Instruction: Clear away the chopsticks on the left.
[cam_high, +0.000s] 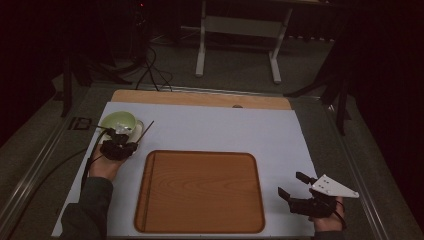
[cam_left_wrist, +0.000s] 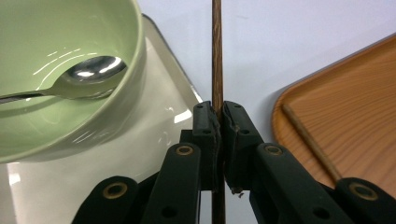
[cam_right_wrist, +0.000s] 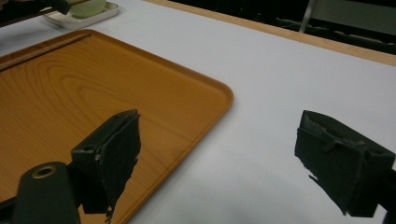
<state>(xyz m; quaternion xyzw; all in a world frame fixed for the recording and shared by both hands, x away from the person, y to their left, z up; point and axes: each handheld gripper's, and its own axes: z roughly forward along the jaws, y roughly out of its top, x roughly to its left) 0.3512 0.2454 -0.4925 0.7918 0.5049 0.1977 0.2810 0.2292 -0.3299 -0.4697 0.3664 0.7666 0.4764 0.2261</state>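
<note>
High view: at the left of the frame the left gripper (cam_high: 120, 146) sits beside the green bowl (cam_high: 119, 121), clamped on a dark chopstick (cam_high: 147, 128) that slants up and right. The wooden tray (cam_high: 200, 192) lies to its lower right, nearer this hand.

Left gripper view: the chopstick (cam_left_wrist: 216, 56) runs straight up the frame between the closed pads (a second stick (cam_left_wrist: 308, 140) already lies on the tray).

Right gripper view: the right gripper (cam_right_wrist: 219, 163) gapes wide, empty, at the tray's corner.
</note>
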